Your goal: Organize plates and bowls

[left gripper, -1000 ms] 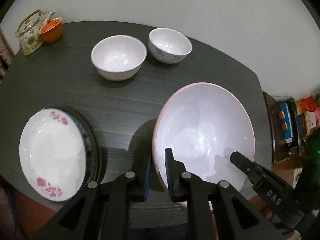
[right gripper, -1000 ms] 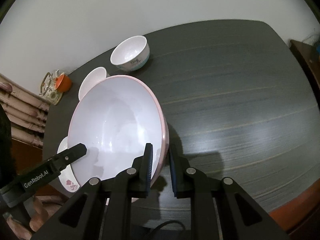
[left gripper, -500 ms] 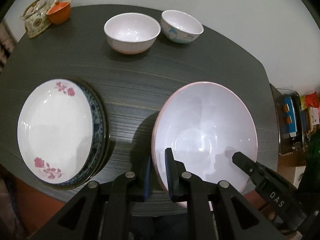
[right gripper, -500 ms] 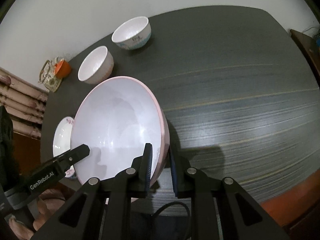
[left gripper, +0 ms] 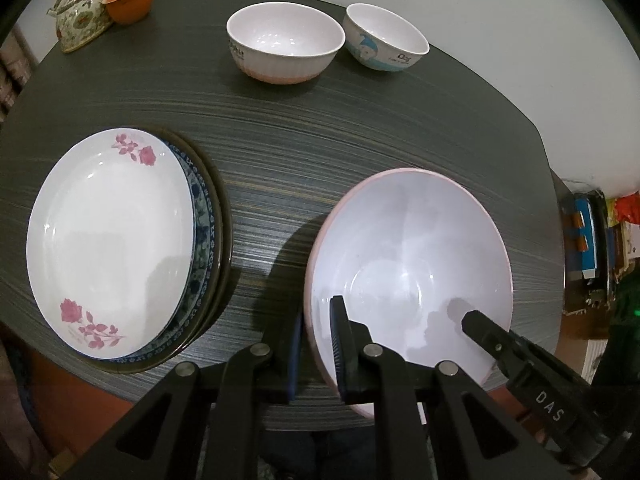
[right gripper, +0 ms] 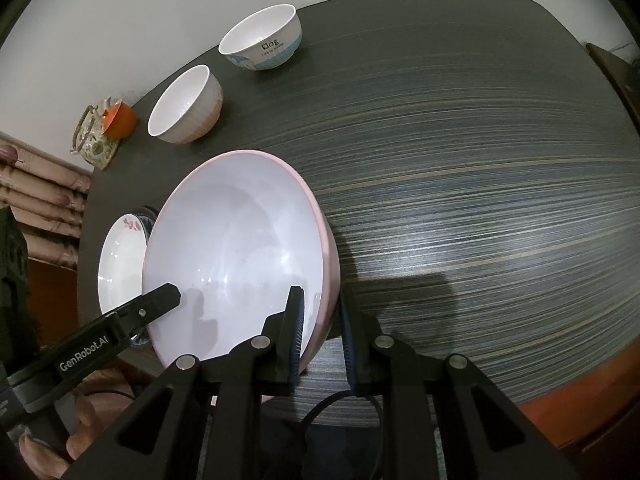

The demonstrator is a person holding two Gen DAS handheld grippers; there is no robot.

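Pink-rimmed big bowl point(left gripper: 408, 264) held by two grippers at the dark table's point(left gripper: 280, 136) near edge.
Left gripper point(left gripper: 316, 344) and right gripper point(right gripper: 320, 332) each pinched opposite rim walls, jaws nearly closed; glazed, rigid, probably slippery and breakable, best gripped at the rim.

"DAS" stands in white on the right gripper point(left gripper: 474, 322), "GenRobot.AI" on the left gripper point(right gripper: 170, 294), and "Dog", with smaller unreadable print beneath, on the blue-banded small bowl point(right gripper: 262, 42).
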